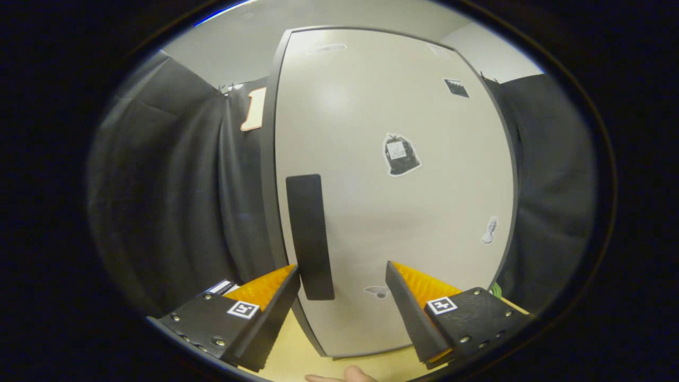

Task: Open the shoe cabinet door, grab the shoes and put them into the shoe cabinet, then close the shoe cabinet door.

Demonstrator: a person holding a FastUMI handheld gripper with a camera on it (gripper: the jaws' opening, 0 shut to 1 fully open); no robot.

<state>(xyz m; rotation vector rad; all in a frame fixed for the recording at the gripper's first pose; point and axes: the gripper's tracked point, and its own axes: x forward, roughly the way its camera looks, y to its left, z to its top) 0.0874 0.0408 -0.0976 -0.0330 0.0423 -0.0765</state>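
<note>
Pale grey and smooth, the shoe cabinet door [403,212] stands shut, flat against the dark frame of the shoe cabinet [269,175]. It has a tall black handle [310,236] near its left edge and a few small stickers [400,155] on its face. The cabinet stands on a light wooden floor [297,355]. The gripper [342,284] is held close in front of the door with its two fingers spread wide apart and nothing between them. The bottom of the handle sits just ahead of the gap, close to the left finger [265,297], but neither finger presses on it. A bit of a person's hand [345,375] peeks in below the fingers. I can see no shoes here, so I cannot tell if they are inside the cabinet or somewhere out of sight. A shut door fits two times: the shoes may be waiting outside for the door to be pulled open, or they may be in and the door pushed closed on them. If the door is to be opened, the fingers would need to close on the handle and pull it out gently.
</note>
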